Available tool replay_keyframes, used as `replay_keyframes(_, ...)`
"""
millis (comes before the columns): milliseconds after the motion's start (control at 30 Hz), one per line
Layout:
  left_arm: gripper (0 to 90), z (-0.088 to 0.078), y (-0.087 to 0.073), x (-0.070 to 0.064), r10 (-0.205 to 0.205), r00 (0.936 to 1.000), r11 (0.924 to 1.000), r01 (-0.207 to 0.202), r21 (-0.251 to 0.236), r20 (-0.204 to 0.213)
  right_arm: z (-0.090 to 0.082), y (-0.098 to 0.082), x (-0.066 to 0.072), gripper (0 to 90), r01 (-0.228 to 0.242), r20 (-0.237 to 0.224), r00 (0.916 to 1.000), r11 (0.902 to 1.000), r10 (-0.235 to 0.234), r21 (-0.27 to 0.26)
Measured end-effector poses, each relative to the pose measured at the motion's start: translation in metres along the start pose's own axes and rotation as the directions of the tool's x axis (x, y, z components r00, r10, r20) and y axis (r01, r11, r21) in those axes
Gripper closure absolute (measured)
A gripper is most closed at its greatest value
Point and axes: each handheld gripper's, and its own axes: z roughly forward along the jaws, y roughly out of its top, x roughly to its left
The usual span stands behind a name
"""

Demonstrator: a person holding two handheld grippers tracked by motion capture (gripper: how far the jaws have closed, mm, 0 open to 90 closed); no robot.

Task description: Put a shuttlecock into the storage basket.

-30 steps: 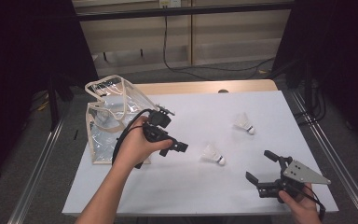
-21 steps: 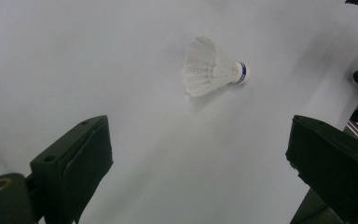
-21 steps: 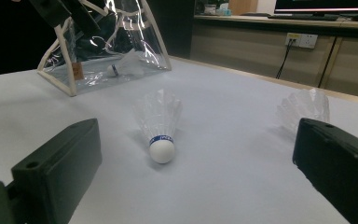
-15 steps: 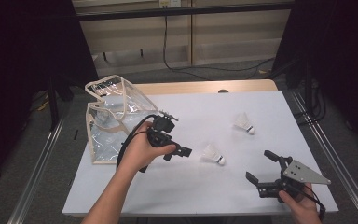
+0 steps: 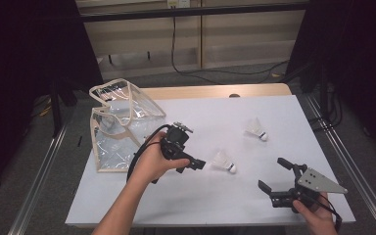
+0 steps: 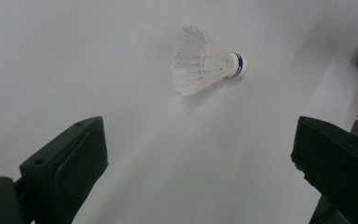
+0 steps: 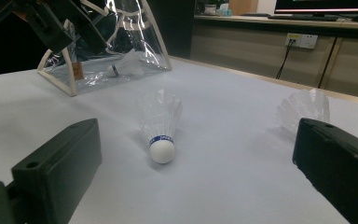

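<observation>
Since the earlier frame the left gripper (image 5: 192,164) has sunk from the clear bag (image 5: 122,125) toward the near shuttlecock (image 5: 223,161), jaws just opening wide, empty, shuttlecock just ahead. The right gripper (image 5: 272,177) rests open, empty.
</observation>
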Motion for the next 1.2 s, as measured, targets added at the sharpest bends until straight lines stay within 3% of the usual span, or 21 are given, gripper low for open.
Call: replay_keyframes(1200,8.5,0.038,-0.002,-0.012,0.061,0.9980,0.9981,-0.061,0.009,0.017,0.000,0.000,0.000,0.6,-0.002,0.001,1.0000,1.0000,0.002,0.001)
